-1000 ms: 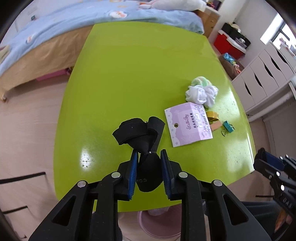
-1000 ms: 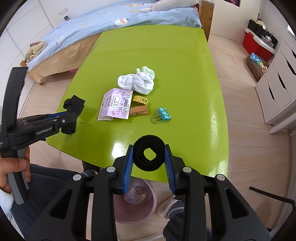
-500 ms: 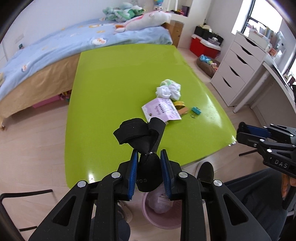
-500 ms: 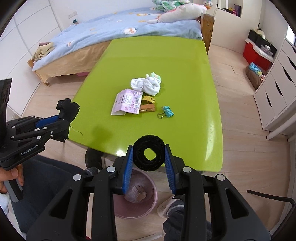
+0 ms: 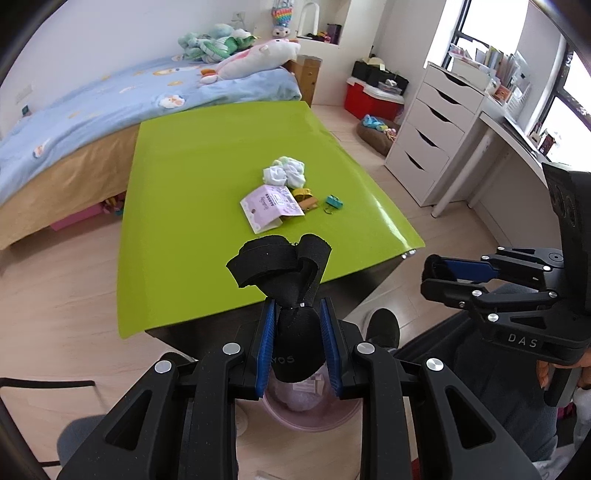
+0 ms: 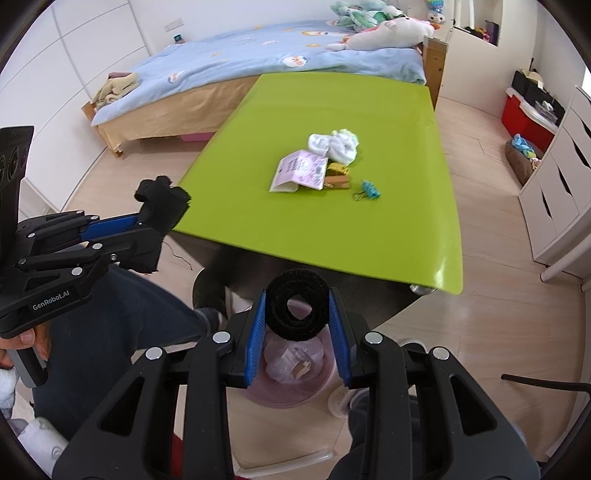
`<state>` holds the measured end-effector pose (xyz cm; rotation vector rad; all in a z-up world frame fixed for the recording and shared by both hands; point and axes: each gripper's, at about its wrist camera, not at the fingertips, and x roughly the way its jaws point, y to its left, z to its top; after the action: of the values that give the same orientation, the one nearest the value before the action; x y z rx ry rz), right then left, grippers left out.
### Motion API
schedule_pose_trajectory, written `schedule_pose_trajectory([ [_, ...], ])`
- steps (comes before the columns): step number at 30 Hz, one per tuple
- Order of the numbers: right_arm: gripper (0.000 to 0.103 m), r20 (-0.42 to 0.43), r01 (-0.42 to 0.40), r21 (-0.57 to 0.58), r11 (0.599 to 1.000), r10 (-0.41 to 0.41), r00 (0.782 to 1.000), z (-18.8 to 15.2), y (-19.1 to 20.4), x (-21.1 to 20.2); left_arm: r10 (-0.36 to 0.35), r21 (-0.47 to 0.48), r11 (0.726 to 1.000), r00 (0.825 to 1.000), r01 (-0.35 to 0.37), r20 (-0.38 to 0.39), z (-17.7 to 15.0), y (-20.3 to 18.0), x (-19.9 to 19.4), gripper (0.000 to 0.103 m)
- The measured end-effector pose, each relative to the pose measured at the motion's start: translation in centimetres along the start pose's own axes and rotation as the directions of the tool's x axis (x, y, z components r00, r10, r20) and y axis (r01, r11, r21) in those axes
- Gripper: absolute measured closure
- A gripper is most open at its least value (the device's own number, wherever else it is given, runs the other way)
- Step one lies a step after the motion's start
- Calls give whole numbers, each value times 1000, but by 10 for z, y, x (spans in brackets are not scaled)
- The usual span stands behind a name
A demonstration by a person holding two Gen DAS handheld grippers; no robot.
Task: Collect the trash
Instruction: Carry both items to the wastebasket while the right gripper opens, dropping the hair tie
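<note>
Now the left claw [image 5: 296, 341] pinches one crumpled black strap [image 5: 284, 269] and the right claw [image 6: 297, 334] pinches one black fuzzy ring [image 6: 297, 308], both off the counter [image 6: 332, 229] above one pink bin [image 6: 291, 391]. On the counter lie one purple card [image 6: 301, 170], one white cloth bundle [image 6: 334, 144] and one teal clip [image 6: 369, 190].

Place: a home bedroom (a child's, by the toys).
Evidence: a bed [image 6: 280, 70] is lying made, plush toys [image 6: 384, 33] sitting on it; a white drawer unit [image 5: 428, 129] is standing nearby.

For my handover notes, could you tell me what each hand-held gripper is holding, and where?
Left hand-held gripper: black cloth scrap, lower end. Right: black fuzzy ring, outer sides.
</note>
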<state>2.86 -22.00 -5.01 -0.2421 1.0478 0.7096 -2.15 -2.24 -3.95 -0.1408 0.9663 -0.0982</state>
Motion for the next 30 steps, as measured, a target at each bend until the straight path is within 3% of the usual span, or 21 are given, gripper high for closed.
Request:
schedule_pose_trajectory([
  [11,68,-25,-60,-11,998,59,998,-19,16,5,-8,-5,1000,1000,8,-8,-21,1,-12,79],
  [12,64,-24,-61,-12,998,60,998,-18,15,5,-7,-6,1000,1000,7,-8,-21,2,-13,79],
  [15,29,-16,-56,-8,998,56,998,-17,14,6,-12,-7,1000,1000,12,-11,-20,3,-13,79],
  [18,15,-16,-51,9,999,52,999,-16,11,7,-12,10,1000,1000,12,-17,-20,1,-11,79],
  [30,9,-2,-11,60,998,11,1000,-22,-4,0,-35,53,998,998,38,-45,-27,-10,-5,79],
])
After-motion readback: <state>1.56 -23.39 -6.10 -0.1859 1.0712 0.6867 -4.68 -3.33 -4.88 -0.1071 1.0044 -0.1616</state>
